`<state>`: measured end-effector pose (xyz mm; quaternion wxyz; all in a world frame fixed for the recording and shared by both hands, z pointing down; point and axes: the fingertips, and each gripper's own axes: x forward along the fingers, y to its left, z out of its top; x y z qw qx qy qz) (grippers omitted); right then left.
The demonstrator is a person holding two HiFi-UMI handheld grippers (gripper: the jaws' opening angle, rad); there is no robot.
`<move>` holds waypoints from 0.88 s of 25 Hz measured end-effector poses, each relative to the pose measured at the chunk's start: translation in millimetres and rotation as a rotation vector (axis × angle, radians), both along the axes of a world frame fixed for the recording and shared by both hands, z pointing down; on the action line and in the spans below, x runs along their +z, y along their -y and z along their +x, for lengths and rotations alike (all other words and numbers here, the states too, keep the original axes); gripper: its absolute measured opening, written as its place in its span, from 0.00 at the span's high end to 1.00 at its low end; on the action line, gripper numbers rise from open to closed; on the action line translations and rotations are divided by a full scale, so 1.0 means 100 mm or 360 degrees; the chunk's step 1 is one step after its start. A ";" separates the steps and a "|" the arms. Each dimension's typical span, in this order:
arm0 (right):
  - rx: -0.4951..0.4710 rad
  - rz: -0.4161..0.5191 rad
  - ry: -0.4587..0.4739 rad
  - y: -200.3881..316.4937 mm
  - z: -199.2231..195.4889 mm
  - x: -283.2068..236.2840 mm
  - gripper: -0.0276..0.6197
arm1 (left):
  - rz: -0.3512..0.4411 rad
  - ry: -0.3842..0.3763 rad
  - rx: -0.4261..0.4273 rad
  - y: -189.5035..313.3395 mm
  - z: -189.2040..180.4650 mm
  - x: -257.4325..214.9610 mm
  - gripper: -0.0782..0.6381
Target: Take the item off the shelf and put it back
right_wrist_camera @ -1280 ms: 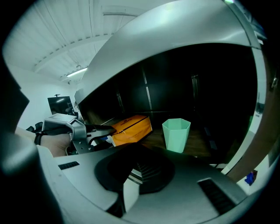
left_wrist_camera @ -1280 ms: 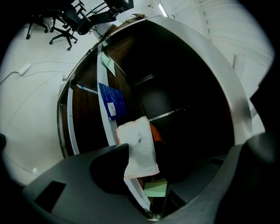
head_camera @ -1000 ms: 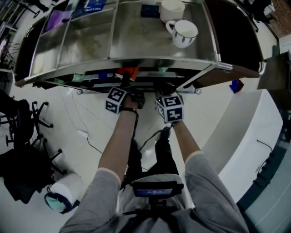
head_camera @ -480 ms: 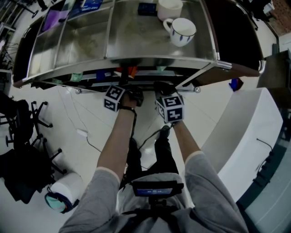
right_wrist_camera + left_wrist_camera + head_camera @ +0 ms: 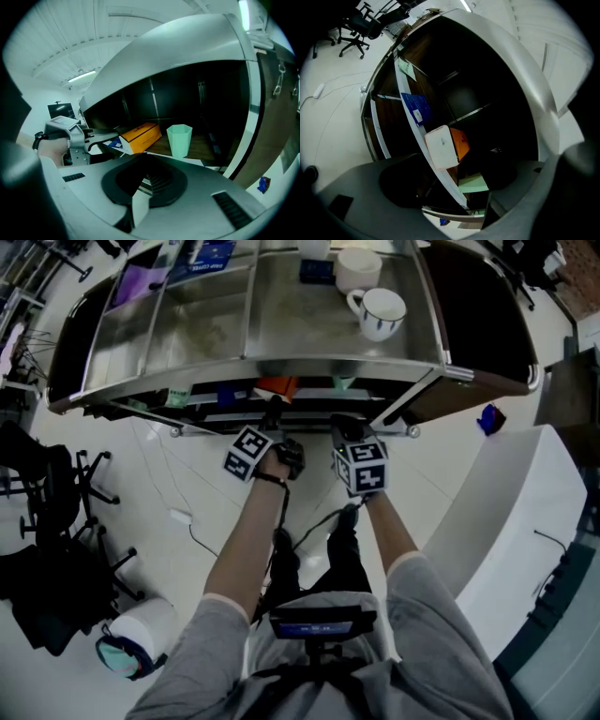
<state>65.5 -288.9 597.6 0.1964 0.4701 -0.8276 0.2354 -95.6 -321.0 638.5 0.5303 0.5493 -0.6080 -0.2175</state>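
Head view: a brushed-steel shelf unit (image 5: 281,329) stands on a pale tiled floor (image 5: 159,484). A white mug with blue marks (image 5: 380,313) is on its top, and black office chairs (image 5: 47,493) stand to the left. The orange rectangular carton (image 5: 278,387) lies on the shelf just under the top, at the front edge. The left gripper (image 5: 274,413) points at it and the right gripper (image 5: 339,426) is beside it. Compared with a second ago, more of the carton's orange shows past the left gripper, and the whole shelf sits slightly further right in the picture.

Left gripper view: the jaws have just been opening and now stand apart, released. The carton (image 5: 443,147) is ahead between them, its white end towards the camera, and neither pad presses on it.

Right gripper view: this gripper's jaws are closed together on nothing. The carton (image 5: 140,136) lies flat, its long axis running from the shelf's front edge back inward. A pale green hexagonal cup (image 5: 179,139) stands upright just beside it.
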 end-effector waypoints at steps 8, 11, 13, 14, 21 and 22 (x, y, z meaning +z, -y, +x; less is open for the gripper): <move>0.0057 0.0035 -0.0025 -0.44 -0.03 -0.32 0.94 | 0.0060 0.0300 0.0348 -0.70 -0.22 -0.54 0.49; 0.0088 0.0060 -0.0025 -0.61 -0.02 -0.47 0.94 | 0.0083 0.0408 0.0461 -0.93 -0.36 -0.71 0.60; 0.0102 0.0078 -0.0030 -0.73 -0.03 -0.56 0.94 | 0.0114 0.0522 0.0543 -1.06 -0.47 -0.85 0.67; 0.0107 0.0081 -0.0037 -0.81 -0.03 -0.59 0.94 | 0.0122 0.0596 0.0580 -1.15 -0.53 -0.90 0.73; 0.0145 0.0117 -0.0085 -1.27 -0.05 -0.78 0.94 | 0.0205 0.1062 0.0796 -1.58 -0.91 -1.22 0.88; 0.0155 0.0121 -0.0084 -1.34 -0.05 -0.80 0.94 | 0.0217 0.1118 0.0819 -1.65 -0.95 -1.24 0.88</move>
